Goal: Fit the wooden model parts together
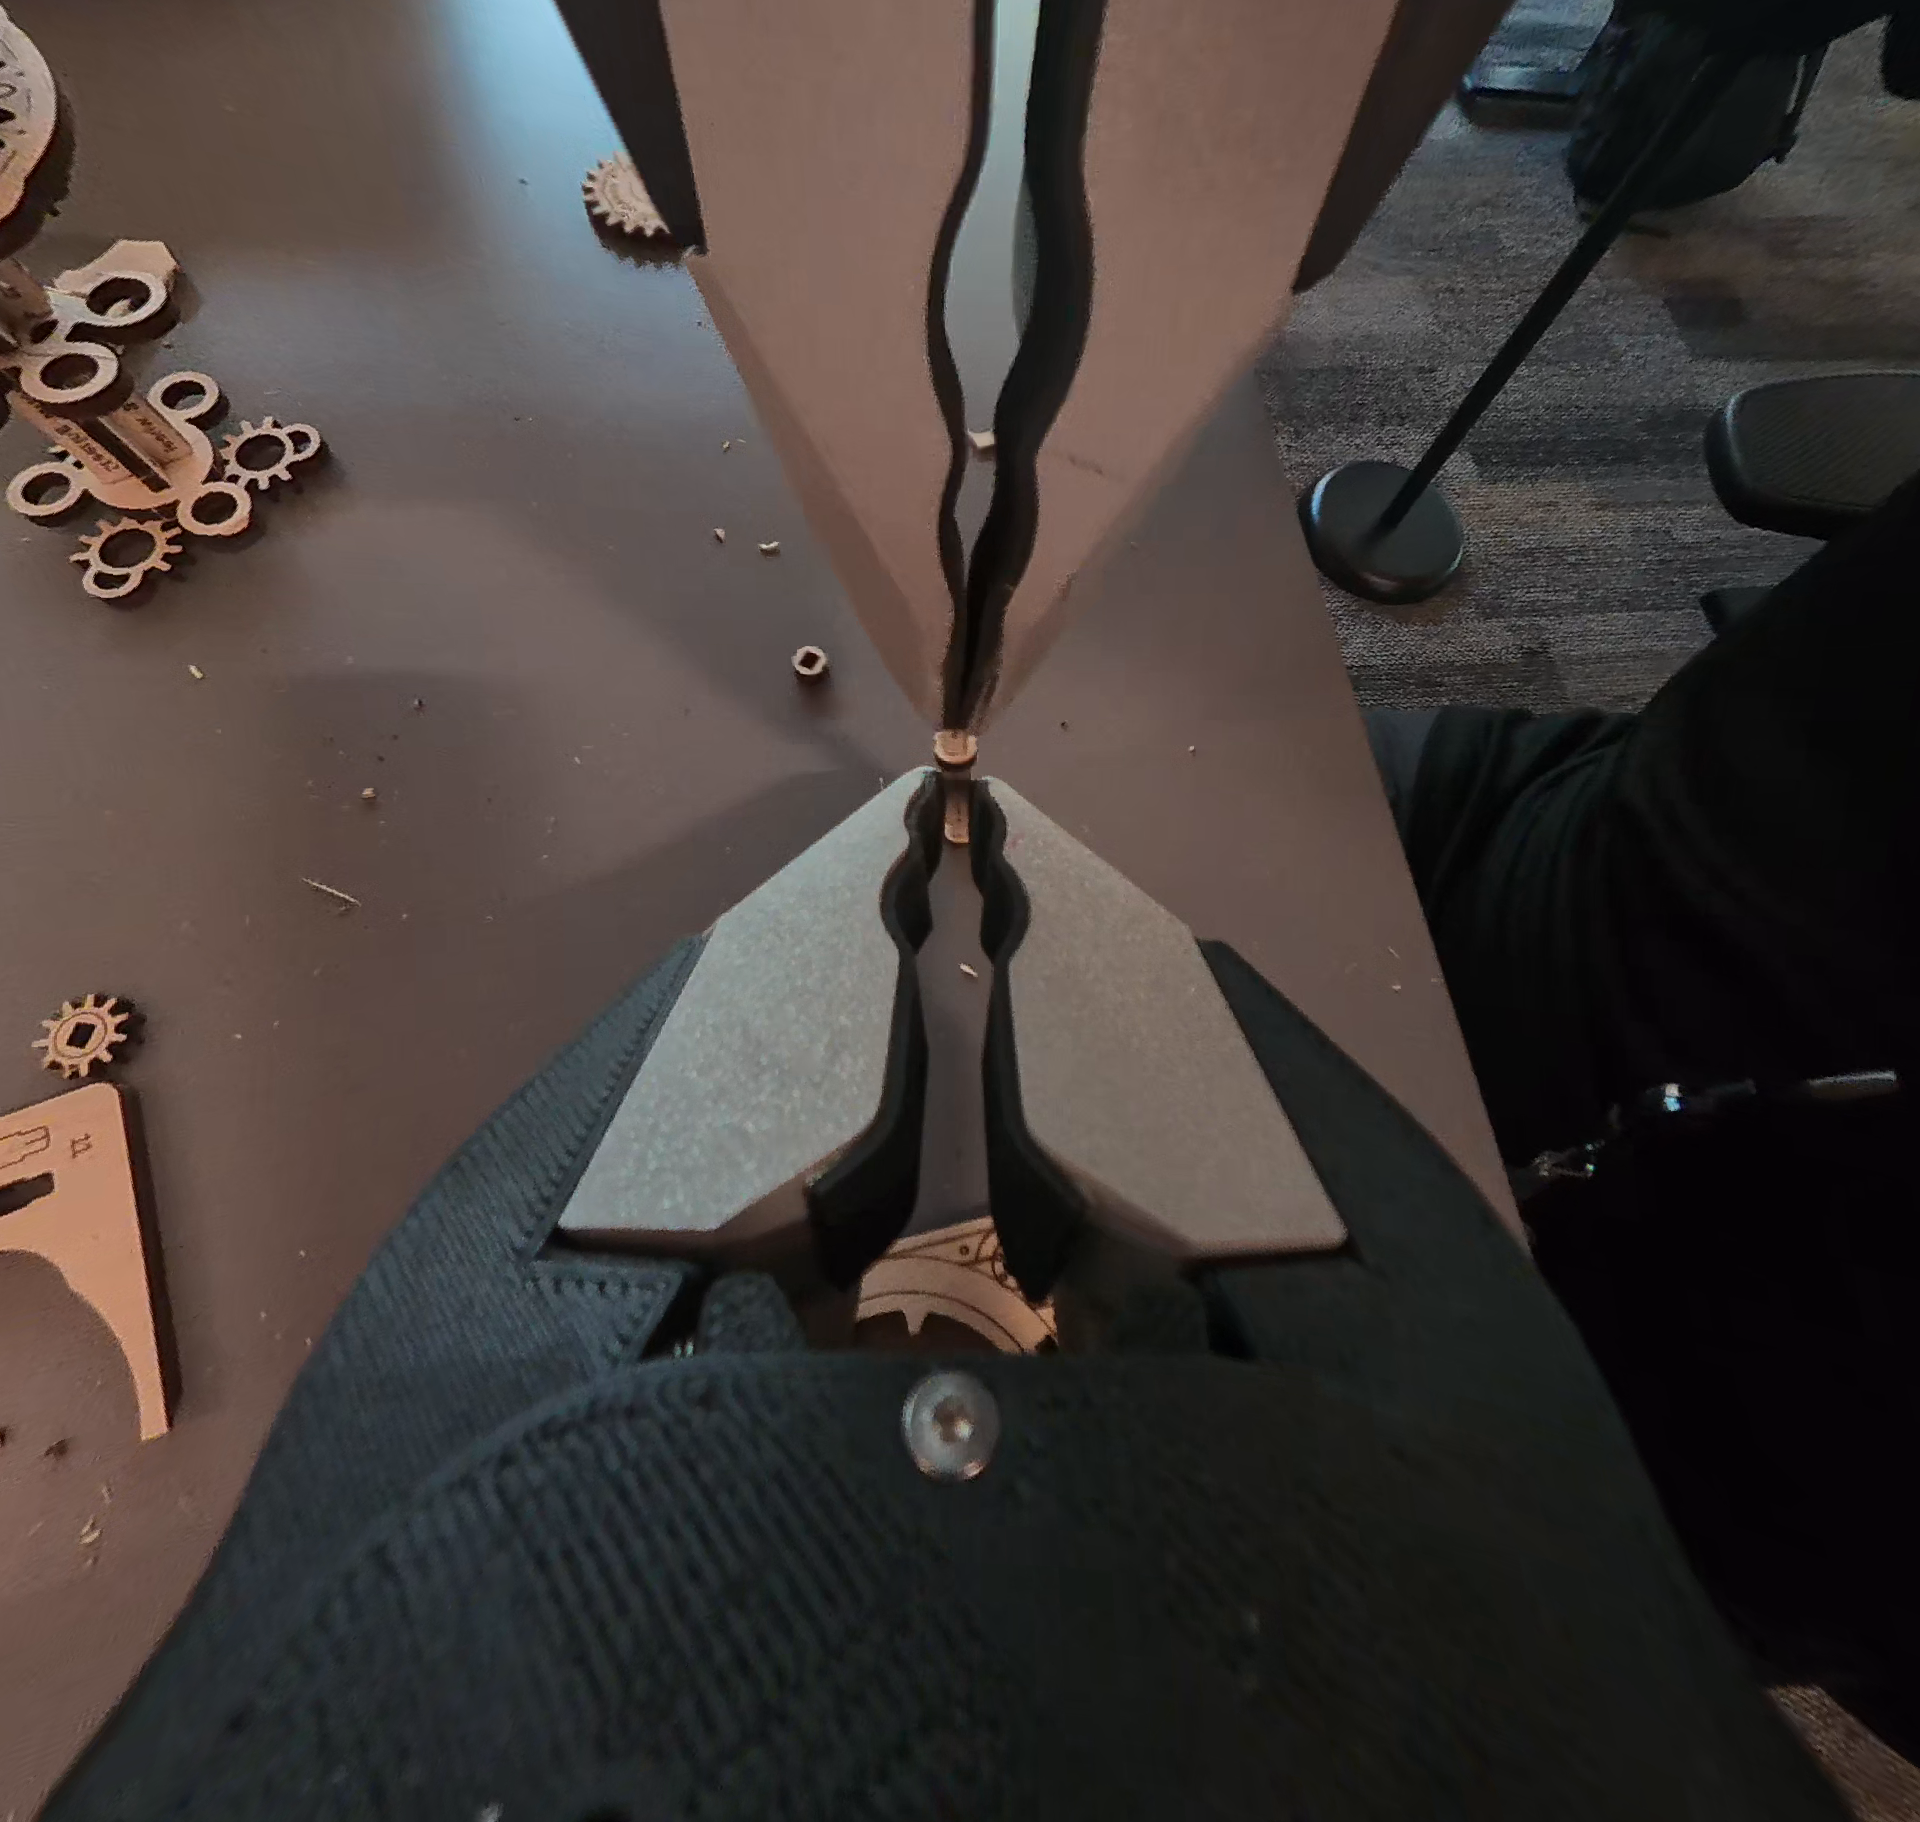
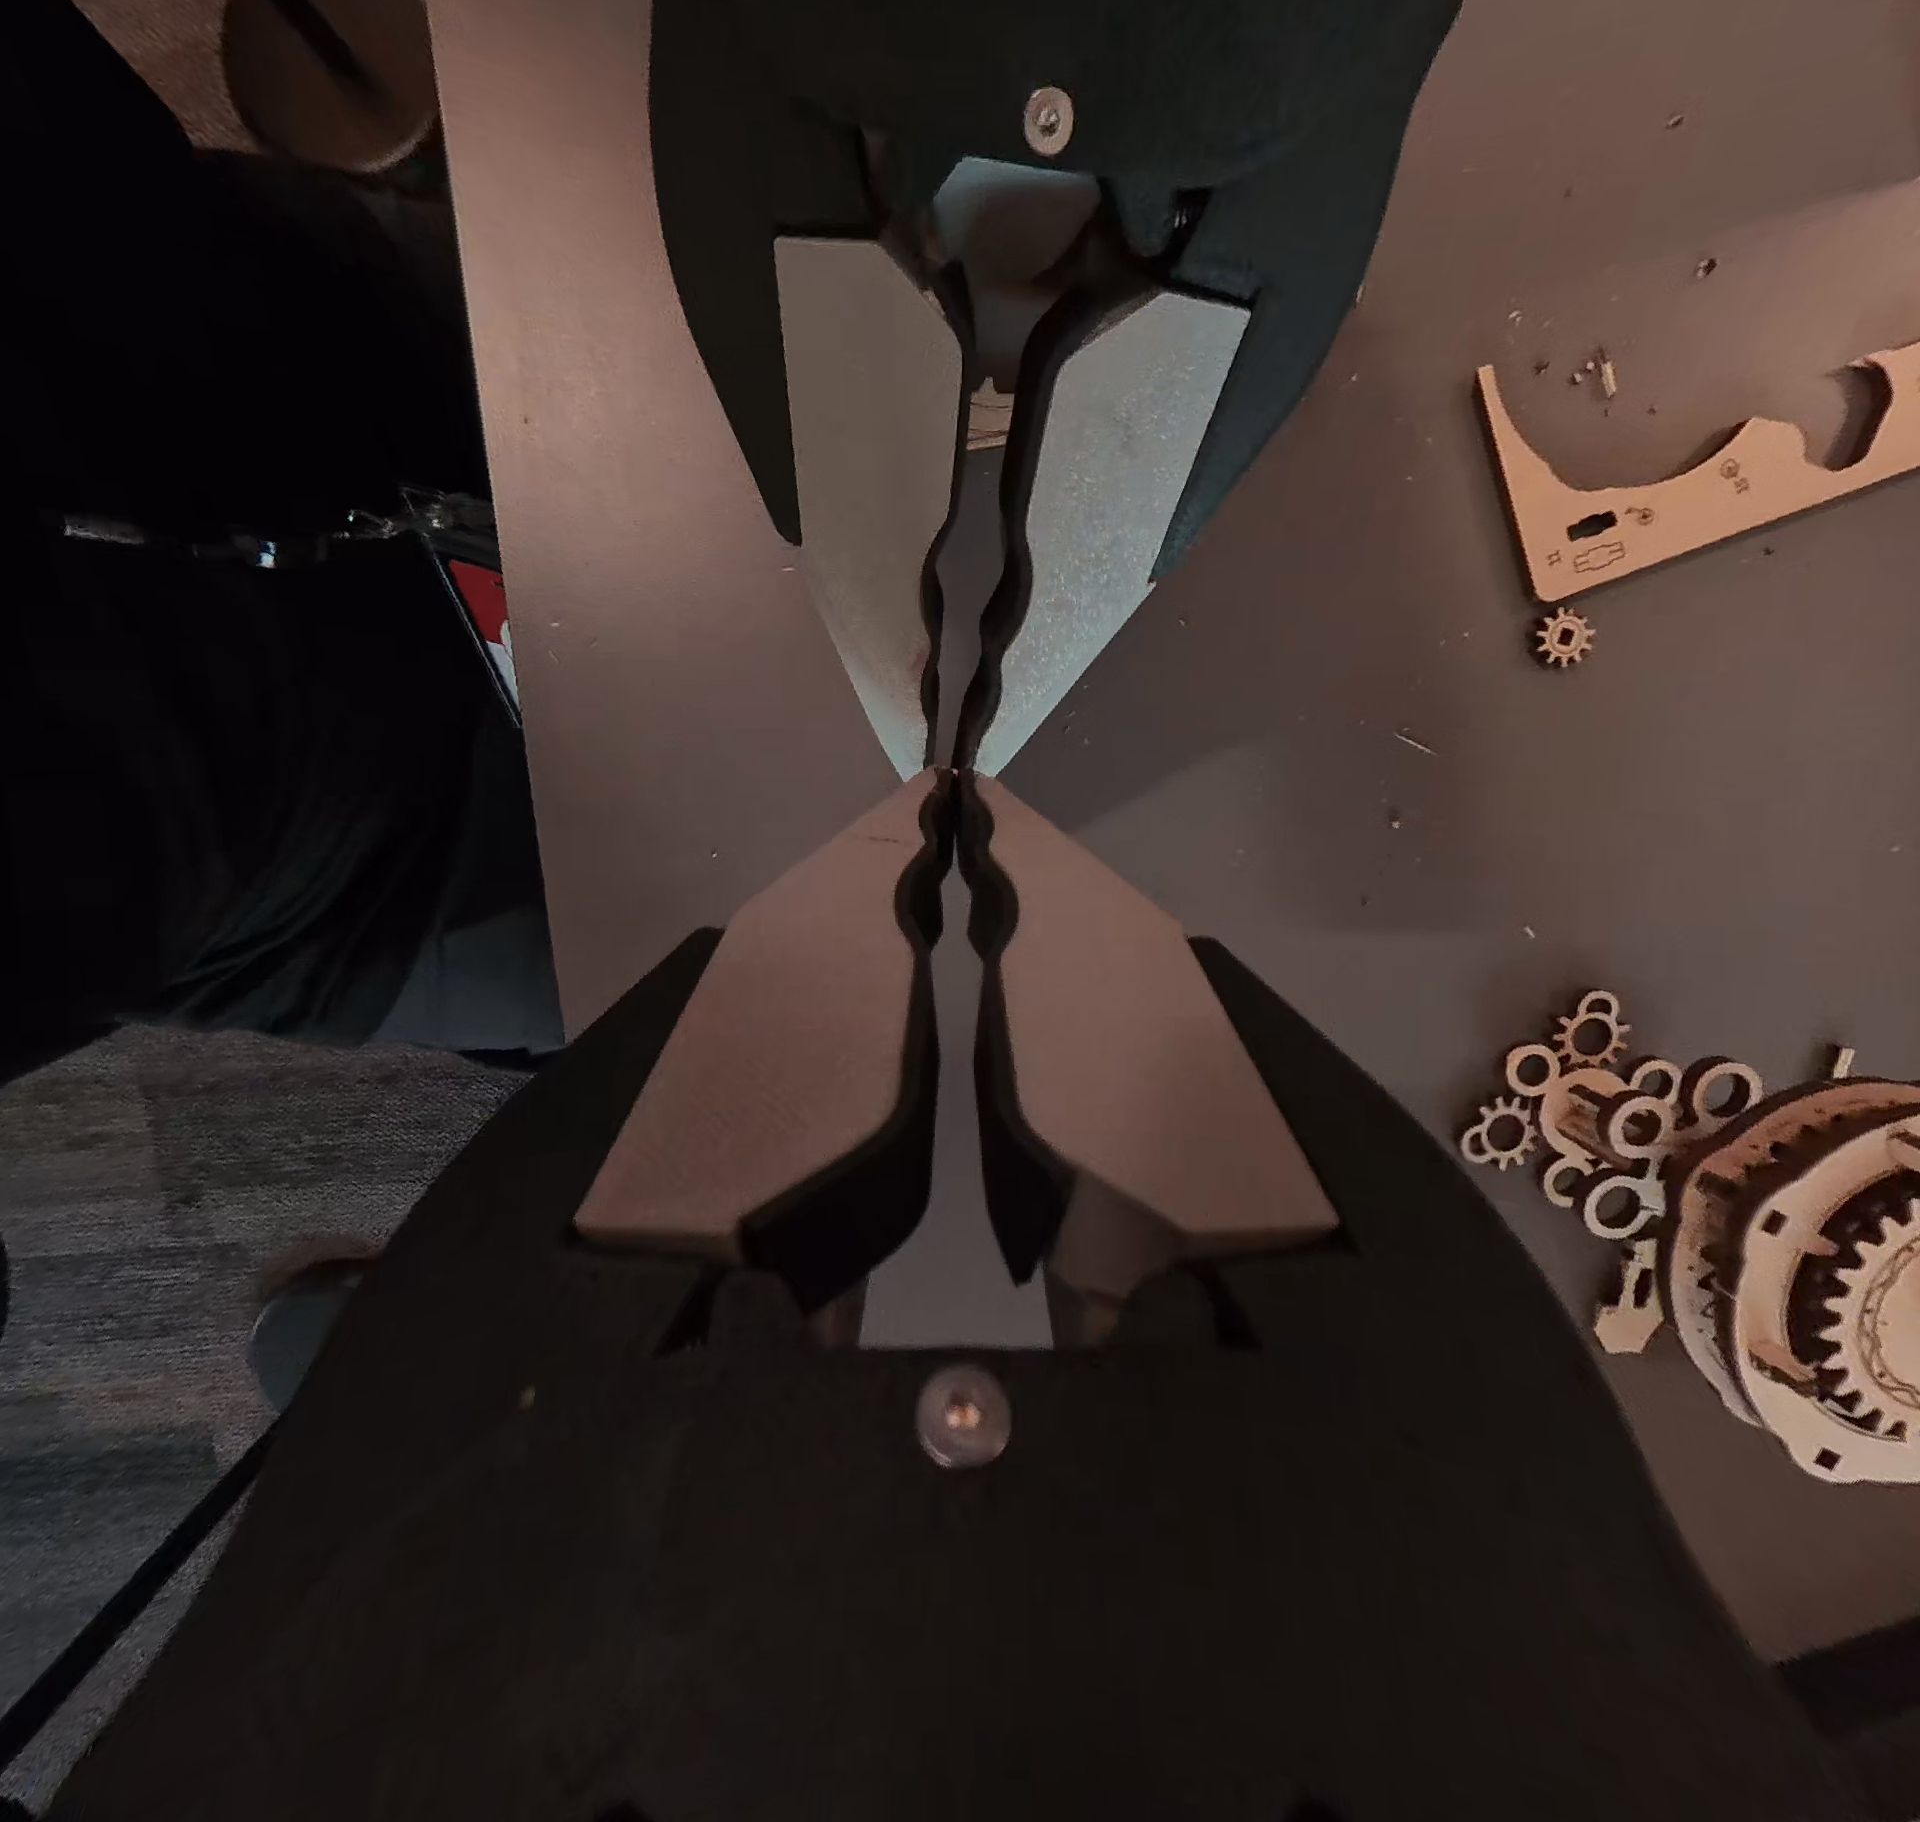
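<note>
Left wrist view: left gripper [image 1: 956,801] fingers clenched on a small wooden pin [image 1: 955,816]; right gripper [image 1: 966,707] meets it tip to tip, pinching a tiny wooden ring [image 1: 954,746] on the pin's end, above the brown surface [image 1: 468,733]. Loose gears [image 1: 156,484] lie well left.

Right wrist view: right gripper [image 2: 954,785] fingers closed, tips touching left gripper [image 2: 951,756]; held part too small to see. Gear assembly [image 2: 1808,1263] at right.

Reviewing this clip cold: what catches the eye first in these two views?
The two tongs meeting tip to tip at the centre: the left tongs pinch a tiny wooden peg, and the right tongs close in from opposite, at a small ring on it. Next, the round geared wooden assembly at the table's edge.
</note>
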Action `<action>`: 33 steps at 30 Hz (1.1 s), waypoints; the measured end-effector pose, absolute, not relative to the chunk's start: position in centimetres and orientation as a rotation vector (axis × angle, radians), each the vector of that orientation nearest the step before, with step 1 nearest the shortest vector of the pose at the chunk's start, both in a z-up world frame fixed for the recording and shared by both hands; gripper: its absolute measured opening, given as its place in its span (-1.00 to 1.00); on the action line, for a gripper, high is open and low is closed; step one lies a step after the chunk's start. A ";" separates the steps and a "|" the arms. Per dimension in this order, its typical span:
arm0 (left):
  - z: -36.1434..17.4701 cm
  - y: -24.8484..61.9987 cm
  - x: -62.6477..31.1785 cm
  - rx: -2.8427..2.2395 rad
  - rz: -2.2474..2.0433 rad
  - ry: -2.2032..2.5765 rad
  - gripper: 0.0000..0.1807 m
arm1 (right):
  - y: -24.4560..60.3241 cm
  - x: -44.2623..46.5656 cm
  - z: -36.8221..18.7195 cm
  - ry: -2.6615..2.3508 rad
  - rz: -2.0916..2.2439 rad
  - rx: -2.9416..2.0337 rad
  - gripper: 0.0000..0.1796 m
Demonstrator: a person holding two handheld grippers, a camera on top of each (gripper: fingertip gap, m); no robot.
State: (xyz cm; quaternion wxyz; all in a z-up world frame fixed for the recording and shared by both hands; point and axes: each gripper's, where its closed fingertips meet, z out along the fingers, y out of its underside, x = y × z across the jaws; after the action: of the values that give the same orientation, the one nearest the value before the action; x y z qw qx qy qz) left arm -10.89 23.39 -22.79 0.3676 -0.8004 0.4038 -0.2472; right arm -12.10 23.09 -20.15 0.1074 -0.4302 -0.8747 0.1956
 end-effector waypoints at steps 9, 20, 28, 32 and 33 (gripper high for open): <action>-22.9 23.3 -10.7 -2.062 -0.630 1.047 -0.97 | 23.1 -11.7 -20.2 -2.514 0.649 -1.307 -1.00; -22.9 23.3 -11.0 -2.069 -0.642 1.033 -0.97 | 22.9 -12.6 -19.3 -2.324 0.806 -1.369 -1.00; -22.9 23.4 -10.9 -2.075 -0.658 1.023 -0.97 | 22.5 -12.9 -19.3 -2.116 1.116 -1.424 -0.66; -22.8 23.6 -11.2 -2.079 -0.646 0.998 -0.97 | 23.0 -13.1 -20.3 -2.105 1.078 -1.421 -1.00; -22.8 23.7 -11.2 -2.080 -0.647 0.994 -0.97 | 23.0 -13.1 -20.3 -2.098 1.092 -1.433 -1.00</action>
State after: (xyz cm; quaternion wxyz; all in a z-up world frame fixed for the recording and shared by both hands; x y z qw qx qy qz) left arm -11.18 23.66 -22.80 0.3651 -0.8087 0.3866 -0.2516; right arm -13.11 23.04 -20.32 0.1867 -0.5090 -0.7453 0.3880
